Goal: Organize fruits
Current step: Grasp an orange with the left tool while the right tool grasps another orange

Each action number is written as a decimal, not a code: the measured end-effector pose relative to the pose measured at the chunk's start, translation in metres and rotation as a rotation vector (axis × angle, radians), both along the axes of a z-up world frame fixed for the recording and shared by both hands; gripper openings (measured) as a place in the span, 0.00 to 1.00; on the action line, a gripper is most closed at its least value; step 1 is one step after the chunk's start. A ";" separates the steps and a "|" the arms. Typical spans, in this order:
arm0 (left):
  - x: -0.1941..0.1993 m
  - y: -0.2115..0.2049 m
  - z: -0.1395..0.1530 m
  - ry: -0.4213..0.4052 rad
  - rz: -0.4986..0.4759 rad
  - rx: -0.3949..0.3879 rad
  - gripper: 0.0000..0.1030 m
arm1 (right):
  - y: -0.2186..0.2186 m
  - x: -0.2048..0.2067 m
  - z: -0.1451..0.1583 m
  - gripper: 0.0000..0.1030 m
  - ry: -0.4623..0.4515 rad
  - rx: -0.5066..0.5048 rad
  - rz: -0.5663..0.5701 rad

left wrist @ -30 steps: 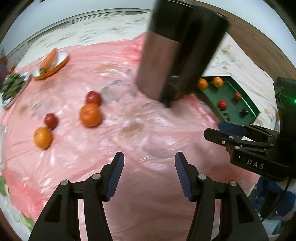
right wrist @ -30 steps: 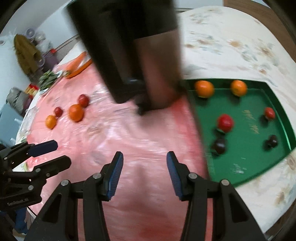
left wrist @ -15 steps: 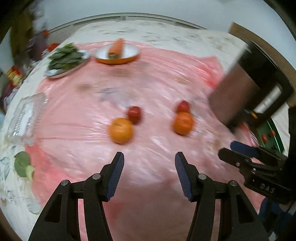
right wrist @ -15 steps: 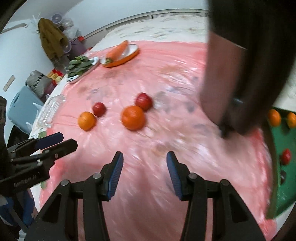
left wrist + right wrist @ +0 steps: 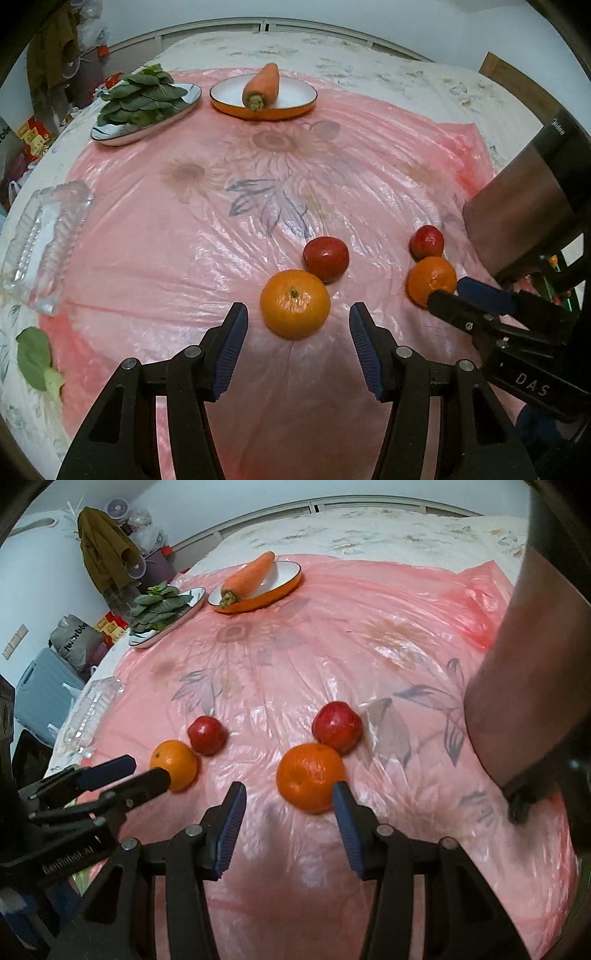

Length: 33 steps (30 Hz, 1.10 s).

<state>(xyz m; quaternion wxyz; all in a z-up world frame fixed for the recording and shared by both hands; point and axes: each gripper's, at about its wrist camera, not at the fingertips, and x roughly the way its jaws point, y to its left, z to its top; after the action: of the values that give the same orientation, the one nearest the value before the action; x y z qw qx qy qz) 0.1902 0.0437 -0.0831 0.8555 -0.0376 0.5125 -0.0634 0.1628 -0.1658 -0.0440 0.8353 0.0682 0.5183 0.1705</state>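
Observation:
Two oranges and two red fruits lie on the pink plastic sheet (image 5: 295, 177). In the left wrist view one orange (image 5: 294, 303) sits just ahead of my left gripper (image 5: 298, 314), which is open, its pads clear of the fruit; a red fruit (image 5: 326, 258) touches the orange's far side. In the right wrist view the other orange (image 5: 310, 775) lies just ahead of my right gripper (image 5: 290, 790), also open, with a red fruit (image 5: 337, 728) behind it. Each gripper shows in the other's view: the right gripper (image 5: 461, 295), the left gripper (image 5: 140, 771).
At the far side stand an orange dish (image 5: 295, 107) with a carrot (image 5: 262, 86) and a plate of greens (image 5: 144, 99). A glass tray (image 5: 44, 243) lies at the left, with a loose leaf (image 5: 35, 358) below it. A dark brown-and-black object (image 5: 524, 214) looms at the right.
Both views have swung left, away from the green tray and the dark object, and a little lower. The four fruits now lie close ahead of the fingers. Neither gripper's opening has changed.

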 end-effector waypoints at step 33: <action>0.017 0.007 -0.025 0.013 0.003 -0.012 0.39 | 0.009 0.028 -0.029 0.62 0.043 -0.031 -0.001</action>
<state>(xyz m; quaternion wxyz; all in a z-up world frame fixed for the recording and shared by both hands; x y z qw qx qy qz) 0.2070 0.0510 -0.1082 0.8519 -0.0439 0.5178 -0.0649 0.1908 -0.1569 -0.0735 0.8250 0.0592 0.5387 0.1606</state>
